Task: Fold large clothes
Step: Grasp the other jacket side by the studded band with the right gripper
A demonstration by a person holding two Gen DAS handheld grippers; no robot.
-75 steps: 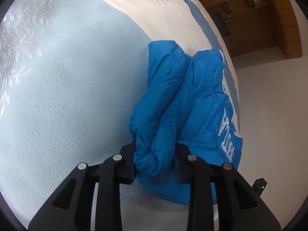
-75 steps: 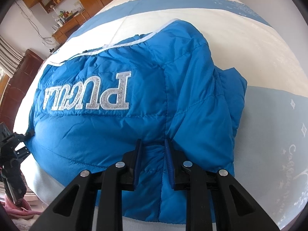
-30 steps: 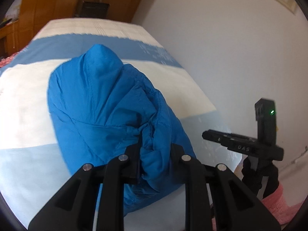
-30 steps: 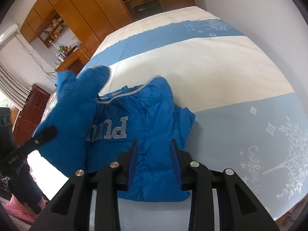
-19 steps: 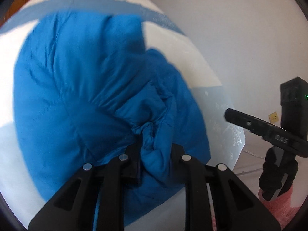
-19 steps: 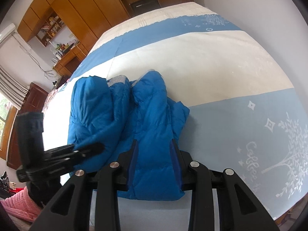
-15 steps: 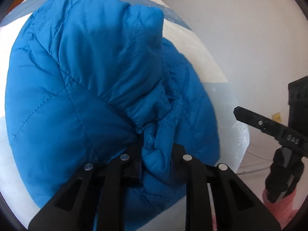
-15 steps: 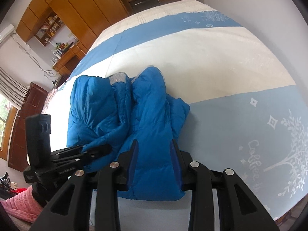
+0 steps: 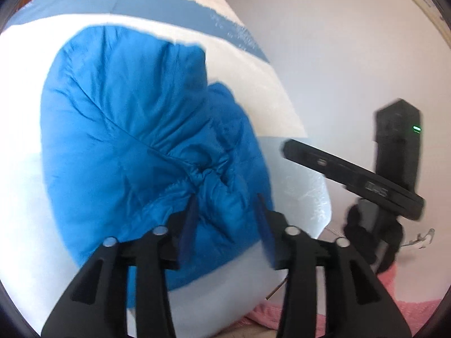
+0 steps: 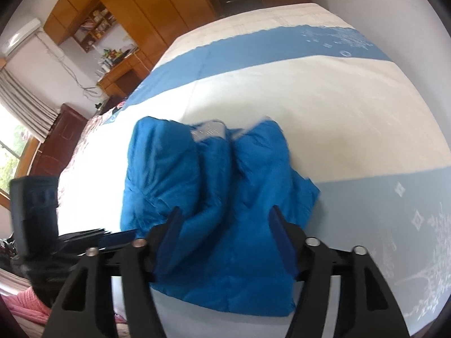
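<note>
A blue padded jacket (image 9: 135, 146) lies folded in on itself on the bed (image 9: 253, 79), both side parts laid over the middle. It also shows in the right wrist view (image 10: 222, 197), with a strip of silver lettering at its far edge. My left gripper (image 9: 225, 219) is open just above the jacket's near edge, holding nothing. My right gripper (image 10: 225, 239) is open over the jacket's near edge, also empty. The right gripper's body (image 9: 366, 180) shows in the left wrist view, to the right of the bed.
The bedspread (image 10: 310, 90) has white, dark blue and pale blue bands. Wooden wardrobes (image 10: 157, 2) and a desk (image 10: 118, 70) stand at the far end. A pink cloth (image 9: 400, 304) lies off the near edge. A white wall (image 9: 338, 42) runs along the bed's side.
Both grippers have opened and let go of the jacket. The left one had swung its side part over onto the middle; the jacket now lies folded on the bed.
</note>
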